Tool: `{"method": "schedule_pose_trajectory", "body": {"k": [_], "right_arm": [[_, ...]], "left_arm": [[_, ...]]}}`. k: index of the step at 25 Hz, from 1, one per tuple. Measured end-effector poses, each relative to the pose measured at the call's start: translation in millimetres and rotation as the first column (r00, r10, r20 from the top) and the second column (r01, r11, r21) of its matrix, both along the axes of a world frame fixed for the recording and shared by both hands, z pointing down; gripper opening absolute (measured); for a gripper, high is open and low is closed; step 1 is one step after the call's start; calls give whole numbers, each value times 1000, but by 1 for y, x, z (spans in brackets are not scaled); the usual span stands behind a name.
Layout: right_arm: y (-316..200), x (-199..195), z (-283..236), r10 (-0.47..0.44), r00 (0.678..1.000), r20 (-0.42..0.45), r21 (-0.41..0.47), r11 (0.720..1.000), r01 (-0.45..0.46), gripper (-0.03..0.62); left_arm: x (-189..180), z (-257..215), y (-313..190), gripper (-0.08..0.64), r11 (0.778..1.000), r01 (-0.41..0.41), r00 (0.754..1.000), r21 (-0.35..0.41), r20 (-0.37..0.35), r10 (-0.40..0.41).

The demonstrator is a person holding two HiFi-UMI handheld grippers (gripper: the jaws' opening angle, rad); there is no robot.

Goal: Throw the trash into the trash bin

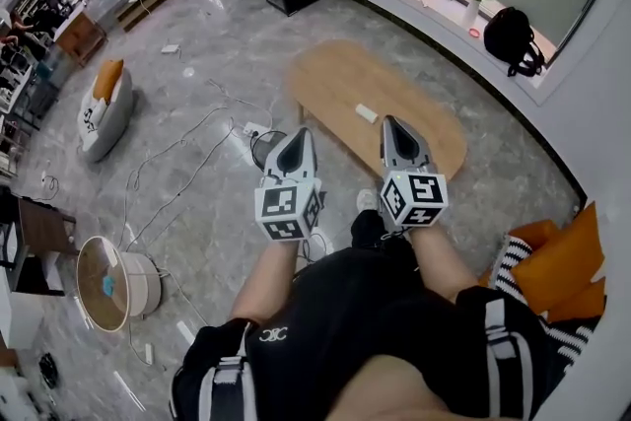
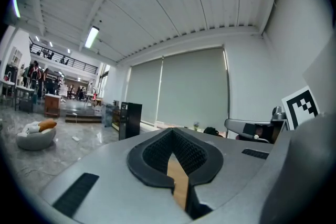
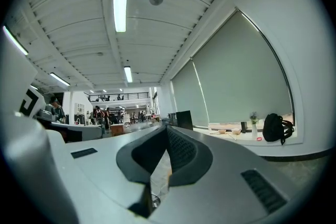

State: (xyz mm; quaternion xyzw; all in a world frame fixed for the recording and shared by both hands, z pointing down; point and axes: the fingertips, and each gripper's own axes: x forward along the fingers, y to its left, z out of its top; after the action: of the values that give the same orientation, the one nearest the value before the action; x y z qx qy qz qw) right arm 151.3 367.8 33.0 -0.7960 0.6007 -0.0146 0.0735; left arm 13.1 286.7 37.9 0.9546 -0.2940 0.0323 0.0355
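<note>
A small white piece of trash (image 1: 366, 112) lies on the oval wooden table (image 1: 335, 79) ahead of me. A round white bin (image 1: 110, 283) with a tan inside and something blue in it stands on the floor at the lower left. My left gripper (image 1: 296, 135) and right gripper (image 1: 394, 123) are held side by side, level, pointing at the table's near edge, short of the trash. Both are shut with nothing held. In the left gripper view the left gripper (image 2: 176, 157) shows only a thin slit, with table wood behind it. The right gripper (image 3: 165, 157) looks the same in its own view.
A black floor fan (image 1: 262, 145) and loose cables (image 1: 187, 163) lie on the floor left of the table. A white seat with an orange cushion (image 1: 104, 104) sits farther left. A black backpack (image 1: 513, 36) rests on the window ledge, and orange cushions (image 1: 562, 261) are at my right.
</note>
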Motion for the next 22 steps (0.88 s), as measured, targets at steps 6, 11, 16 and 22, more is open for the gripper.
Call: {"method": "schedule_pose_trajectory", "body": {"k": [6,11,16,22], "right_arm": [[-56,30,5,-22,1000,21,5,1000,22,11],[-108,84,4,-29,999,29,-12,1000,29,11],[-162,137,-4,-34,999,29,-14,999,34,11],[-216,199,-3,-59,998,31,-28,998,60,11]], "left_arm": [[38,4,-49,12,1000,-16,1000,2,14,16],[89,-1,-97,12,1000,-16,1000,1,13,16],[142,-9,-152,12,1000,-4,1000,1,21,4],[210,-9,-204,11,1000,5,999,-3,33,-5]]}}
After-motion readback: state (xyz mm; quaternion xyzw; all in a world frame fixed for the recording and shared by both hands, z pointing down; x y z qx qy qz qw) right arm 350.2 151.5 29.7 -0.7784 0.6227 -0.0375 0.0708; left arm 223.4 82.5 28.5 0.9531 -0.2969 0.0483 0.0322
